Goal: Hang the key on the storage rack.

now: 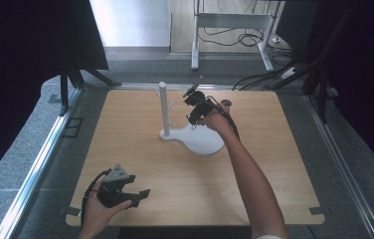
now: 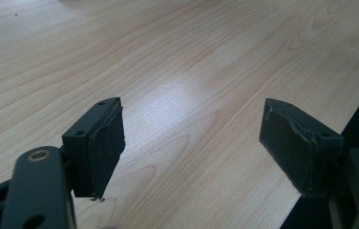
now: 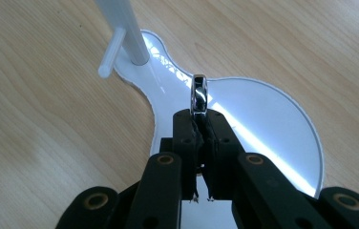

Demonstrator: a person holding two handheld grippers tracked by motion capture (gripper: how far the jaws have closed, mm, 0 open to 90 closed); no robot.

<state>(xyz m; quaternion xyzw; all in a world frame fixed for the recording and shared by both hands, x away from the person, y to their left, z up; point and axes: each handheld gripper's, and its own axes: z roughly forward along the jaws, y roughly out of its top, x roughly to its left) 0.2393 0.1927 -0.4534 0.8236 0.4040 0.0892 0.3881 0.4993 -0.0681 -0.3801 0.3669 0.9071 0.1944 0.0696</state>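
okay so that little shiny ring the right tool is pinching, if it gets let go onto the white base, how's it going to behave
The ring looks like polished metal, so probably stiff and slippery between the pads. It is held on edge above the glossy white base, so it may well roll or skitter. Small and thin, it likely weighs little and could slip from the right tool.

Light wooden table (image 1: 140,149), grain visible; white stand (image 1: 195,137) with upright post rests near its centre.

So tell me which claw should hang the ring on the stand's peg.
Right. The right claw is shut on the ring, just above the white stand near its peg. The left claw is open, empty, by the table's near edge.
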